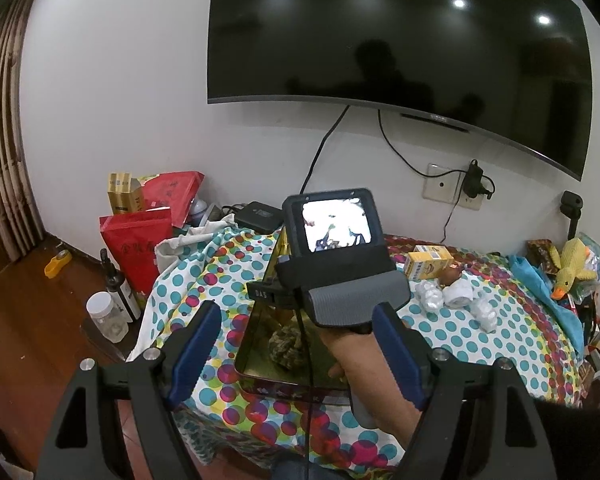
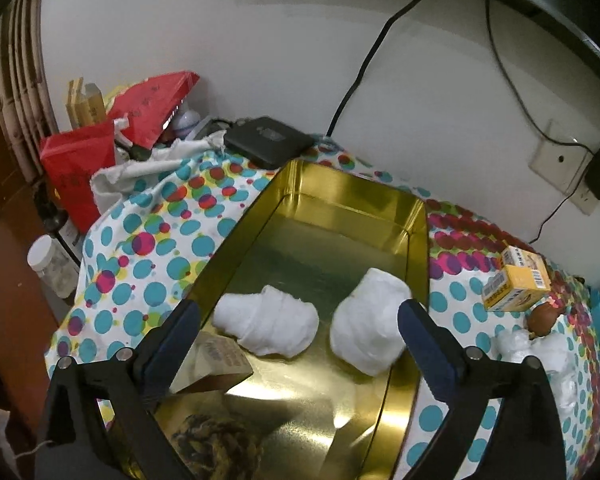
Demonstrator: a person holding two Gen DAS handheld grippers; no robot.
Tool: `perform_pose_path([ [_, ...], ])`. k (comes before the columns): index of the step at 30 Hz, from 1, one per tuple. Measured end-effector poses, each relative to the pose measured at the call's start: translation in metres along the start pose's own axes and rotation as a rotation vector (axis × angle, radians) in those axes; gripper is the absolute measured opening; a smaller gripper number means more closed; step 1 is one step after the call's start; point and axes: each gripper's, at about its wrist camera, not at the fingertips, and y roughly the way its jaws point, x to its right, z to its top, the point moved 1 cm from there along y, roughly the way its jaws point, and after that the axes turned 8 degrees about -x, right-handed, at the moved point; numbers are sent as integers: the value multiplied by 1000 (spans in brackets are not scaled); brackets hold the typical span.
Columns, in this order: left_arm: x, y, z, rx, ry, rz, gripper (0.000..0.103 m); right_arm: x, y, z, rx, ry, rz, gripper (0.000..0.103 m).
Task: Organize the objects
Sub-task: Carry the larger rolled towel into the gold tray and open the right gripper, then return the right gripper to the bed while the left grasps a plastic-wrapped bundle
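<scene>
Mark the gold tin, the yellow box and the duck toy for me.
gold tin (image 2: 352, 204): right wrist view, inner far wall.
yellow box (image 2: 518, 290): right wrist view, front face.
duck toy (image 1: 572, 266): left wrist view, yellow body.

A desk (image 2: 148, 264) draped in polka-dot cloth is seen mid-frame; a gold rectangular metal tin (image 2: 340, 208), a yellow carton (image 2: 516, 286) and a black box (image 2: 268, 140) rest on it.

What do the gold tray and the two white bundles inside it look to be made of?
Gold tray: apparently thin tinplate with a glossy gold finish; it mirrors light and the bundles. White bundles: seemingly soft gauze or cotton cloth, matte, with wrapped folds.
</scene>
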Motion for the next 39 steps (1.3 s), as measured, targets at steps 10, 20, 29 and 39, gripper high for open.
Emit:
perform_pose_path([
  [10, 26, 3, -9, -8, 50, -5, 80, 54, -22, -18, 49, 68, -30, 102],
  [20, 69, 46, -16, -7, 106, -86, 80, 197, -7, -87, 7, 182, -149, 102],
  [29, 136, 141, -10, -97, 196, -203, 80, 283, -8, -145, -3, 253, -156, 103],
  [39, 202, 237, 5, -183, 282, -126, 80, 324, -6, -167, 0, 330, -102, 103],
])
